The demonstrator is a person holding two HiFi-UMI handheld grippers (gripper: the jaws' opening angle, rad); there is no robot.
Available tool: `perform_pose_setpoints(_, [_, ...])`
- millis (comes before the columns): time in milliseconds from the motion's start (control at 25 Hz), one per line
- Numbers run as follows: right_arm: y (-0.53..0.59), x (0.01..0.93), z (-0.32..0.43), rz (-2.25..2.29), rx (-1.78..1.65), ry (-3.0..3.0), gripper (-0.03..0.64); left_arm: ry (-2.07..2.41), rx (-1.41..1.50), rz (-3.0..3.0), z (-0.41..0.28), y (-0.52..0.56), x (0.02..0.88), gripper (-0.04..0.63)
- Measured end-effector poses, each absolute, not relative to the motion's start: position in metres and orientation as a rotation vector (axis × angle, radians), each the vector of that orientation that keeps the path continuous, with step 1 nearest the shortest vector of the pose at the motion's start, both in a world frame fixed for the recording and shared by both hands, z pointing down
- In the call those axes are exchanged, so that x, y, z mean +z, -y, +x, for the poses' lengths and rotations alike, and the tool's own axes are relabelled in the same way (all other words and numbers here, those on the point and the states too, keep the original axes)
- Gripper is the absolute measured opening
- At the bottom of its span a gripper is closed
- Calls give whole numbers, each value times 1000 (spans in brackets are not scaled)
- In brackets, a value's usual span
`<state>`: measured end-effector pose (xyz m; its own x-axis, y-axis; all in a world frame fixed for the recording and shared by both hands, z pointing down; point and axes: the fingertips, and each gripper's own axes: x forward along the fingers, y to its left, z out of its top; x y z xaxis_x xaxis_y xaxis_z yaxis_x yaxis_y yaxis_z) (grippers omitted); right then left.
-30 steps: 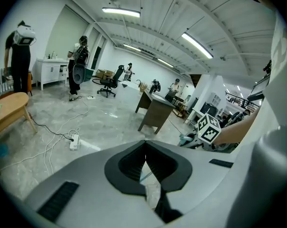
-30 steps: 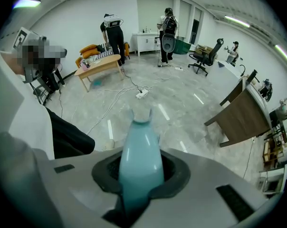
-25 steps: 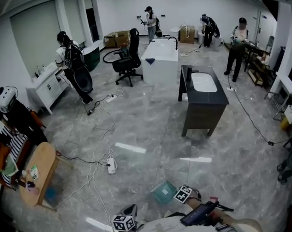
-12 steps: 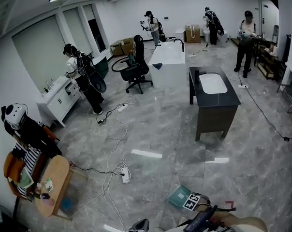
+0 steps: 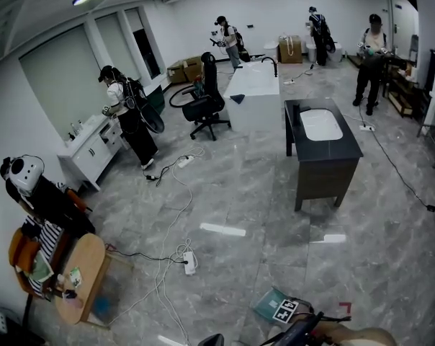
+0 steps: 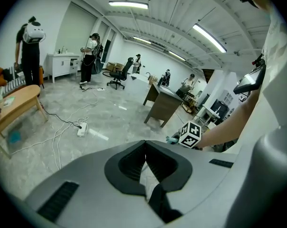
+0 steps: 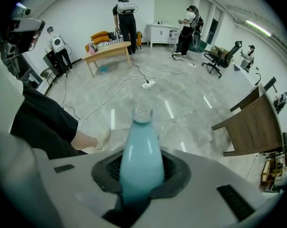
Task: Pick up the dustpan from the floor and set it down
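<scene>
The teal dustpan (image 5: 266, 304) hangs just above the grey floor at the bottom of the head view. My right gripper (image 5: 280, 316), with its marker cube, sits right behind it. In the right gripper view the pan's pale blue handle (image 7: 139, 141) runs straight out between the jaws of the right gripper (image 7: 141, 175), which are shut on it and point steeply down at the floor. My left gripper (image 6: 145, 148) is shut with nothing in it. From the left gripper view, the right gripper's cube (image 6: 190, 134) and a sliver of the dustpan (image 6: 172, 139) lie just ahead.
A dark vanity with a white sink (image 5: 322, 150) stands ahead on the right. A power strip (image 5: 190, 262) and cables trail across the floor on the left. A round wooden table (image 5: 77, 269) is at the far left. Red tape (image 5: 343, 307) marks the floor. Several people stand around the room.
My right gripper has sunk toward the floor with the dustpan in it. The head view has tilted up, so the left gripper's cube has dropped out of the bottom edge.
</scene>
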<state>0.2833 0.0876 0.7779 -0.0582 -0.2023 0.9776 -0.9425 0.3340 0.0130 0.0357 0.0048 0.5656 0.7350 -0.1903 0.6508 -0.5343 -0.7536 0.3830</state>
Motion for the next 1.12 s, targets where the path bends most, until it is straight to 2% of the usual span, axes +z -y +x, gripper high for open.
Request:
perform_pose_setpoints(640, [-139, 795, 254, 1045, 915, 1579, 117, 531, 849, 2349, 40, -29, 573, 12])
perform_pose_setpoints(760, [-136, 789, 255, 1078, 892, 1617, 150, 489, 848, 2360, 47, -36, 578, 12])
perform_pose_setpoints(1120, [-130, 736, 254, 1277, 828, 1644, 161, 346, 800, 2443, 64, -33, 569, 12])
